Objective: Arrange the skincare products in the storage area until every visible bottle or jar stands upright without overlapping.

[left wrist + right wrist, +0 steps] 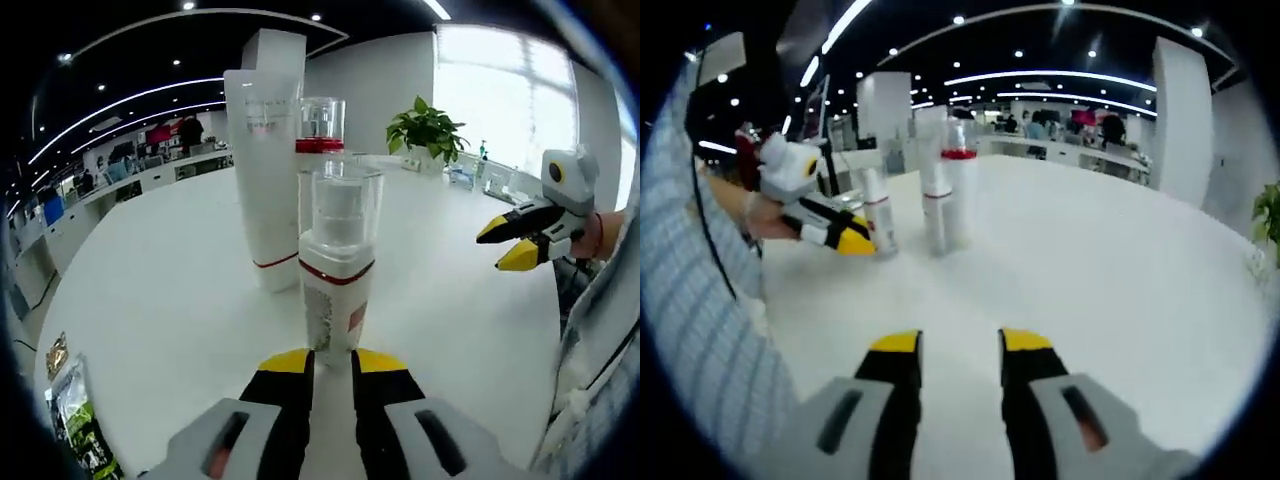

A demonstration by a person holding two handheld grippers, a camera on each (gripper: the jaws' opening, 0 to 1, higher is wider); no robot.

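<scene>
A small white bottle [338,270] with a clear cap and a red band stands upright just ahead of my left gripper [332,360]. Its jaws sit narrowly at the bottle's base, shut on it. Behind it stand a tall white tube [265,180] and a bottle with a clear cap and red collar [320,125], close together and upright. In the right gripper view the same small bottle [878,212] stands left of the tall tube [935,200], with the left gripper [852,238] at its foot. My right gripper [960,345] hovers open over bare table, also seen as the right gripper [507,243] off to the right.
The round white table [150,300] has wide bare surface [1120,280] to the right of the bottles. A potted plant [427,130] stands at its far edge. Printed packets [70,400] lie by the near left rim. A striped sleeve [700,300] holds the left gripper.
</scene>
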